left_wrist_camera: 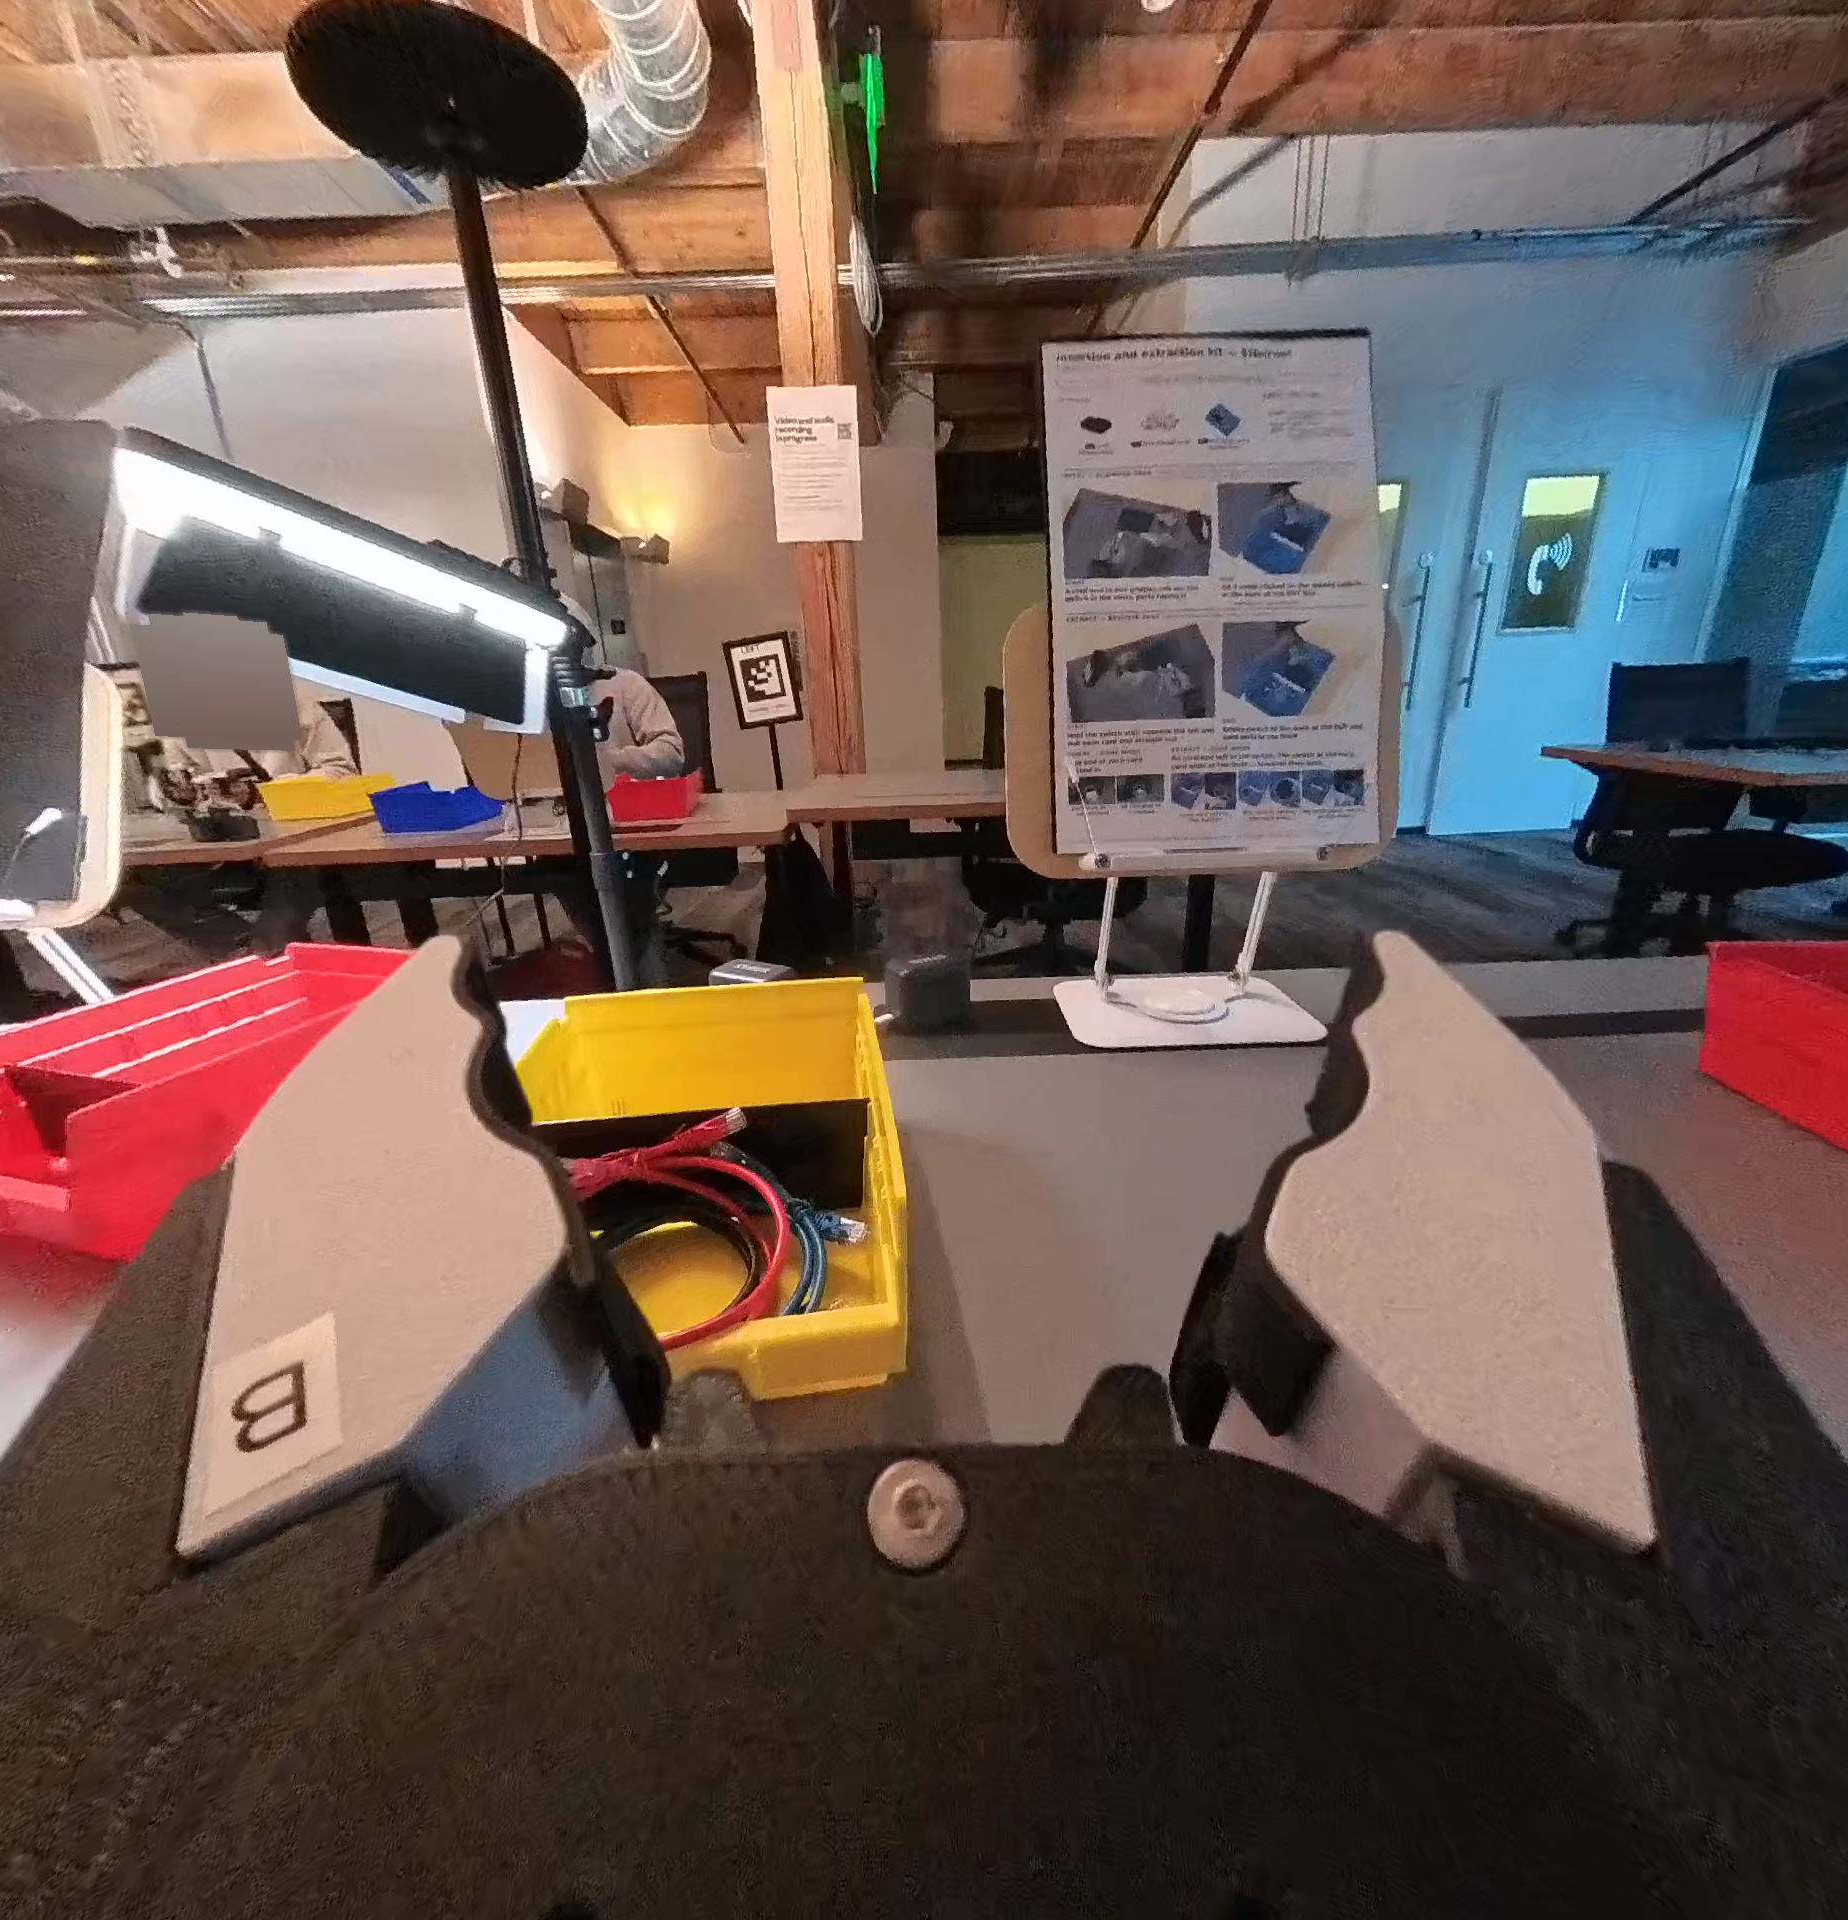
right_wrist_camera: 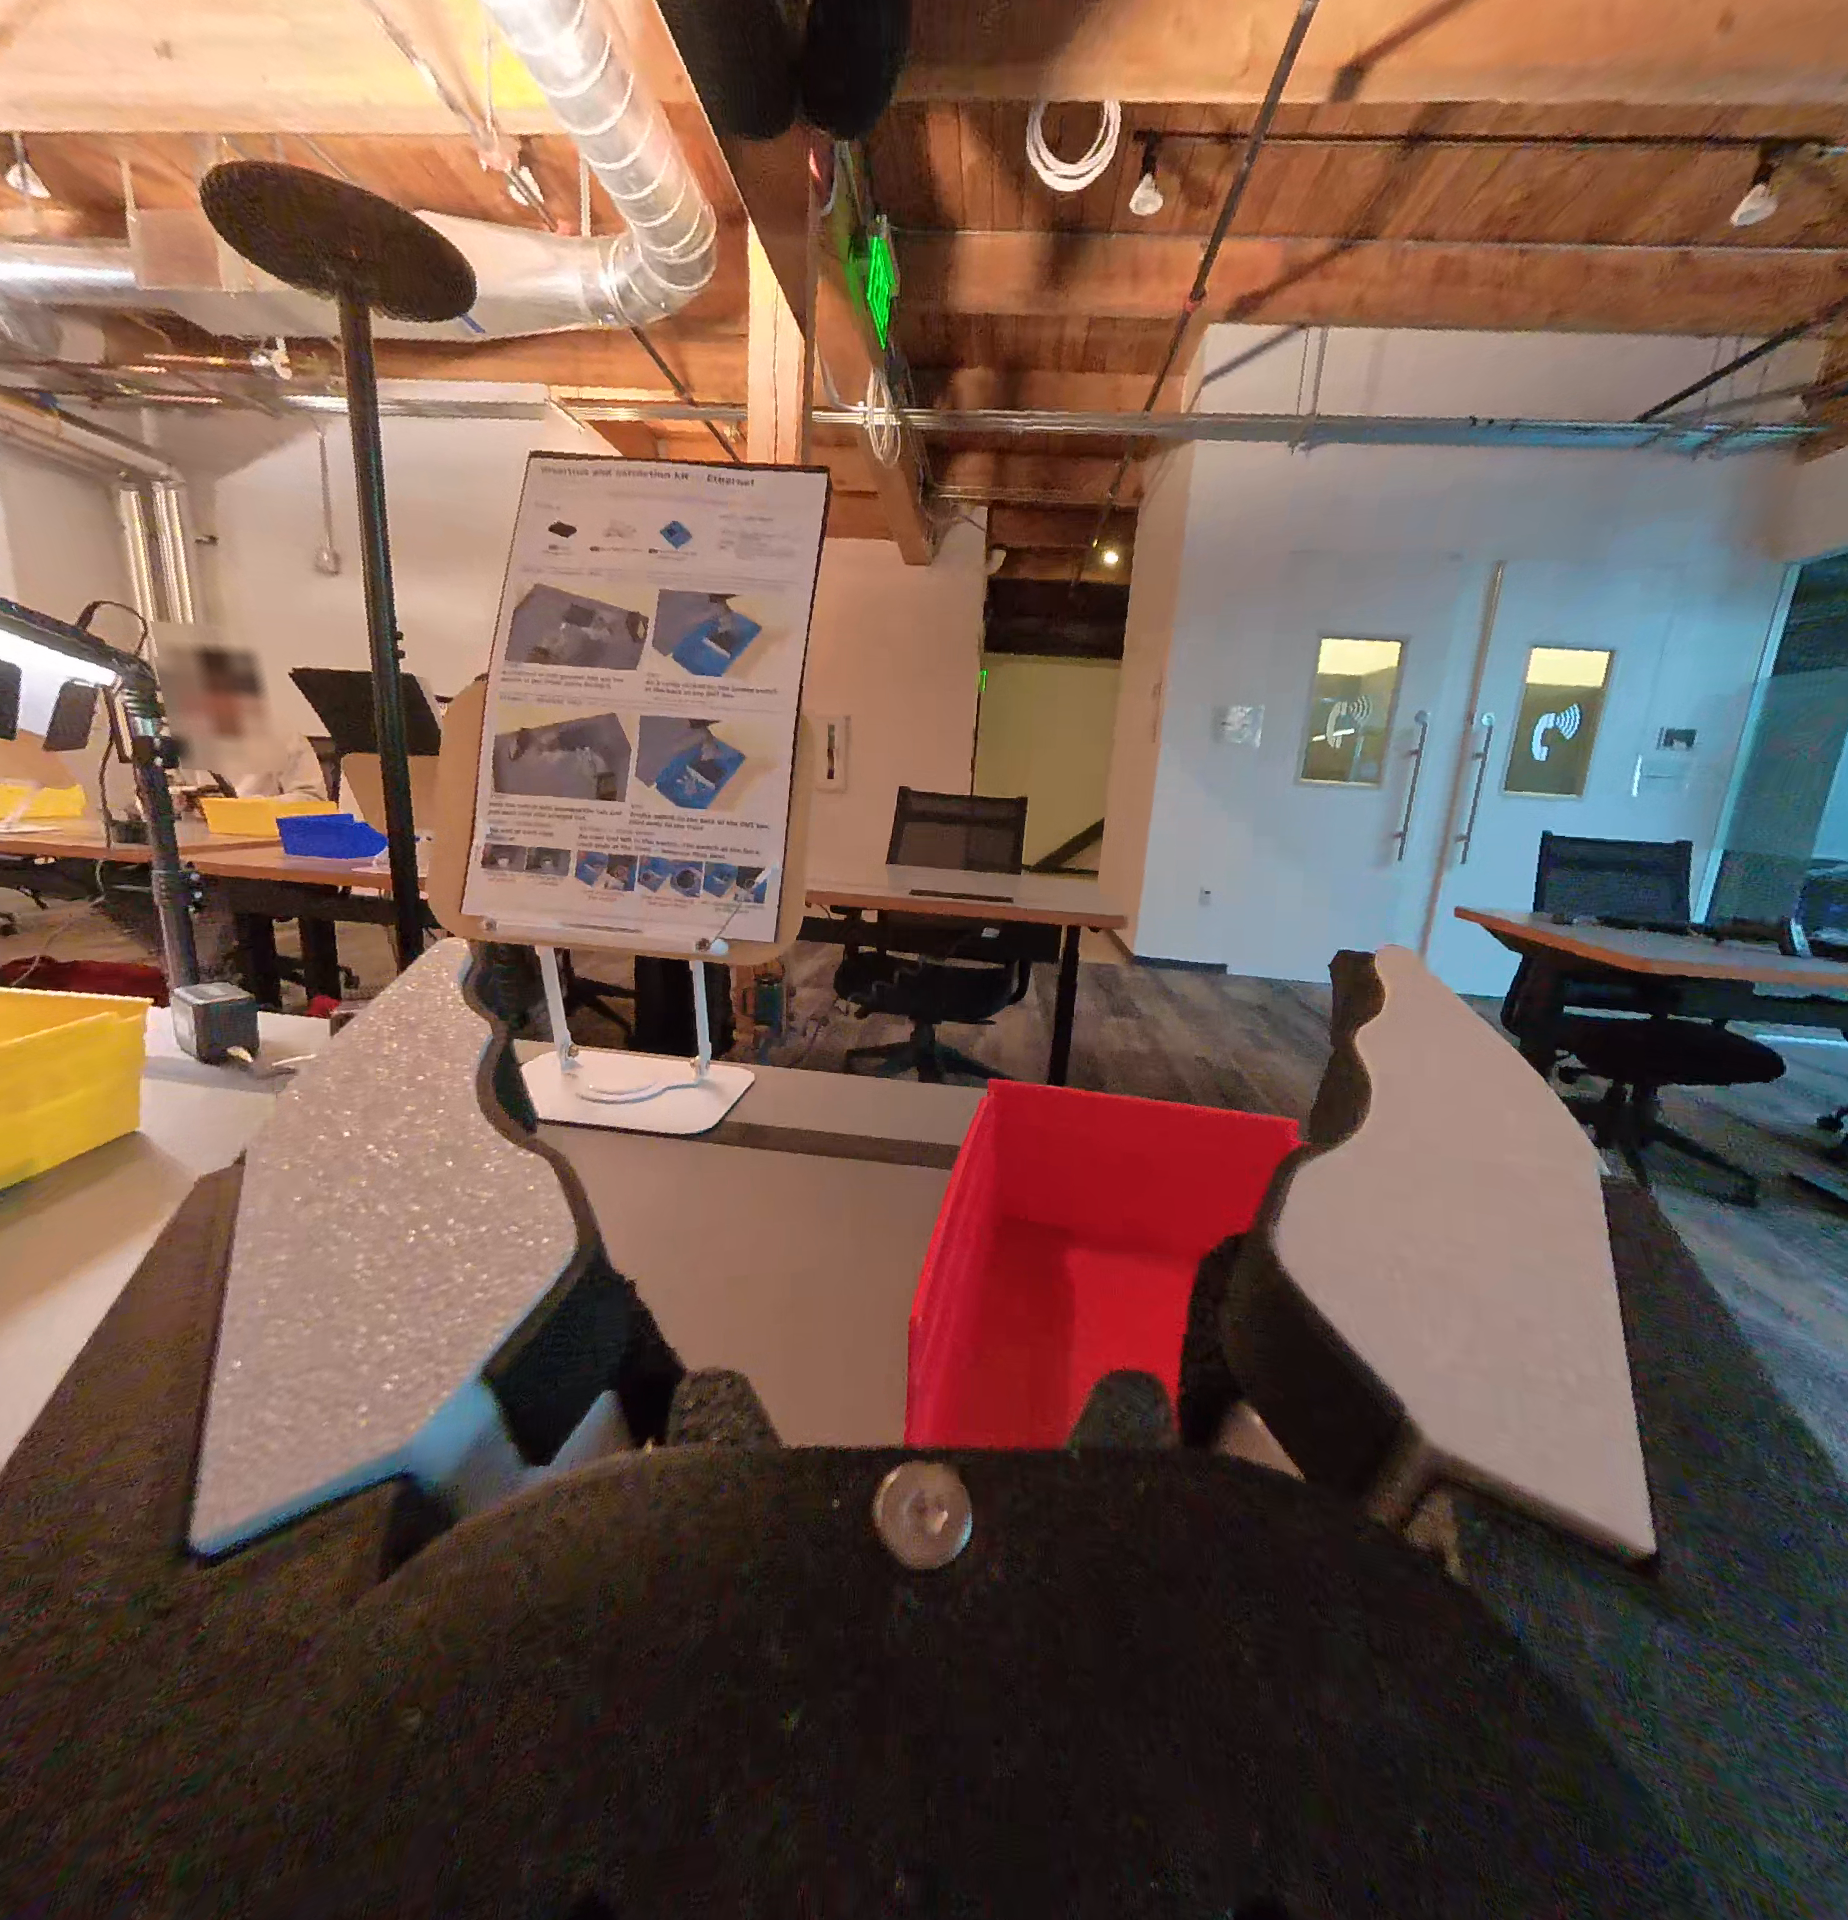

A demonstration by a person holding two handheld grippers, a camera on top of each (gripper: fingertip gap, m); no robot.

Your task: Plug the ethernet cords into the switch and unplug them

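Observation:
In the left wrist view a yellow bin [left_wrist_camera: 795, 1049] stands on the grey table just ahead of my left gripper [left_wrist_camera: 915, 997]. Coiled ethernet cords lie in it: a red one [left_wrist_camera: 754, 1174], a blue one [left_wrist_camera: 821, 1247] and a black one. A black divider crosses the bin behind them. The left gripper is open and empty, above the table, its left finger in front of the bin's left side. My right gripper [right_wrist_camera: 920, 997] is open and empty, held above the table. A red bin [right_wrist_camera: 1065, 1247] that looks empty stands just ahead of it. No switch shows in either view.
A paper instruction sheet on a white stand [left_wrist_camera: 1211, 592] stands at the table's far edge; it also shows in the right wrist view [right_wrist_camera: 639, 696]. A red bin with ridges [left_wrist_camera: 120, 1060] stands at the left. Another red bin [left_wrist_camera: 1793, 1039] stands right. A lamp pole [left_wrist_camera: 546, 582] rises behind. A person sits at the far tables.

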